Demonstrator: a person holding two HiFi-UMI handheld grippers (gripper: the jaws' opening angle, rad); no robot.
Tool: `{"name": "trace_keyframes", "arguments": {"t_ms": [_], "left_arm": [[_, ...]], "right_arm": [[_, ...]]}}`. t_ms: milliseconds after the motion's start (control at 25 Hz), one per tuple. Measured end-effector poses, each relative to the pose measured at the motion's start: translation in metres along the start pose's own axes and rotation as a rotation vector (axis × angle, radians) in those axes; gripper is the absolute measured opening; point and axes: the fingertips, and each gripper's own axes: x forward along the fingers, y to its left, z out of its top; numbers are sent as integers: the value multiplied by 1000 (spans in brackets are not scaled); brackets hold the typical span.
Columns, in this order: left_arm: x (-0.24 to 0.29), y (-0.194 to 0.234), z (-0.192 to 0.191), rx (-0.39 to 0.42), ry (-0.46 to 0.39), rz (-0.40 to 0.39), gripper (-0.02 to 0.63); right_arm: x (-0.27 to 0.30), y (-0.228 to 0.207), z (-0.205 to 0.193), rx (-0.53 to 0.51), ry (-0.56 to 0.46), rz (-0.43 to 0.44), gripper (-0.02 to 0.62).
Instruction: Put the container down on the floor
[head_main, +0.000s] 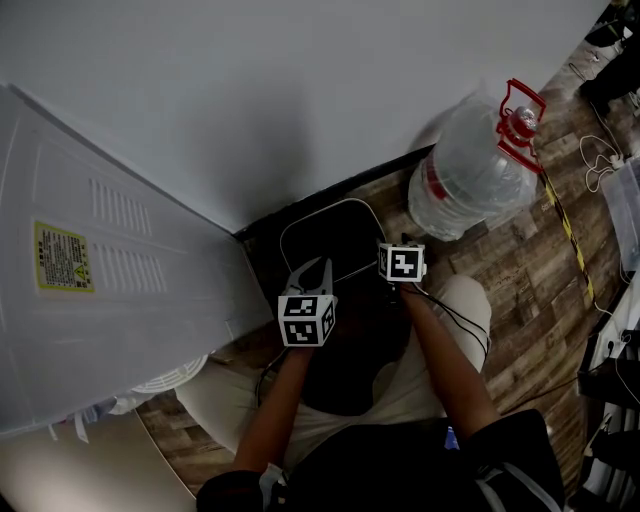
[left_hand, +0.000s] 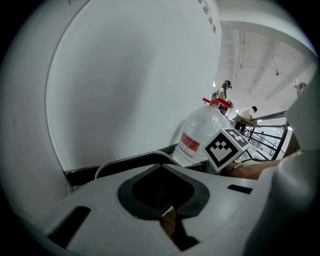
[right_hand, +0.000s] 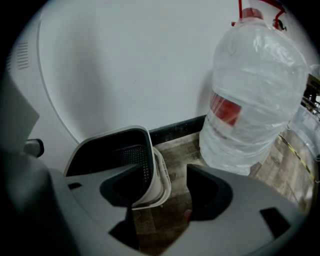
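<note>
Head view, looking down: the container (head_main: 330, 238), a dark basket with a white rim, stands on the wood-pattern floor (head_main: 520, 270) at the foot of the white wall (head_main: 300, 90), just far of both tools. The left gripper (head_main: 314, 272) hovers at its near left edge and the right gripper (head_main: 392, 256) at its near right. Only the left gripper view settles that tool: jaws pressed together, nothing between them. It also catches the right gripper's marker cube (left_hand: 226, 147) and a person (left_hand: 225, 90) standing far off, which no other view shows. The right gripper view gives the basket's mesh inside and the black skirting (right_hand: 177, 129) behind it. Its jaws are spread wide, and the rim's right corner sits just beside the left pad with bare floor in the gap, nothing pinched. A big clear water jug (head_main: 470, 165) stands to the right. At far left is a white appliance (head_main: 90, 290) with a yellow label (head_main: 62, 257), which only the head view shows.
</note>
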Motion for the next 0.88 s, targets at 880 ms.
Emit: {"name": "trace_keyframes", "arguments": {"t_ms": [880], "left_arm": [[-29, 16, 58, -10, -89, 33, 17]], "right_arm": [[-63, 82, 50, -93, -105, 220, 37]]}}
